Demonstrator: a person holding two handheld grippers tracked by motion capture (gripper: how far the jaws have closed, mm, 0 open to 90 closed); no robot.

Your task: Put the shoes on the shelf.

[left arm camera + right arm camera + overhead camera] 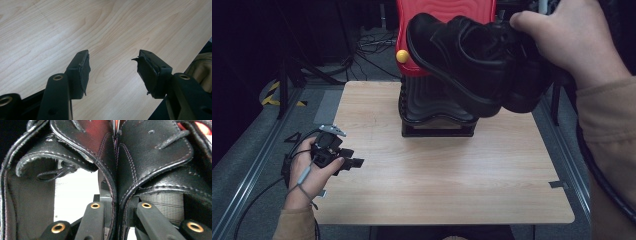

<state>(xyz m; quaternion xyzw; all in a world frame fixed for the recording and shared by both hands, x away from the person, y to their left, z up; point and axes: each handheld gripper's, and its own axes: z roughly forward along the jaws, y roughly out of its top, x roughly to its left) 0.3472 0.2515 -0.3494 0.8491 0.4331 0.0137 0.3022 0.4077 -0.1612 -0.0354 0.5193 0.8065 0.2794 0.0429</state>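
Closest to my lens, the right gripper has its jaws pinched nearly together on black leather: the inner walls of two shoes pressed side by side, so I'm holding the pair of shoes by their adjoining collars. In the right gripper view the seam between them runs straight up from the jaws, with laces and stitched flaps to either side.

From the high view, the pair hangs in the air at upper right, well above the table. Long axis runs roughly level across the picture, toes pointing left and slightly away, heels at my right hand. Soles face down and toward me.

Behind and below the toes stands a red and black shoe rack at the table's far edge, with a yellow knob on its left side. The toes overlap it in the picture; contact I cannot tell.

My left gripper rests low at the table's left edge, jaws spread wide, nothing between them, bare wood ahead. The near half of the table is open room.
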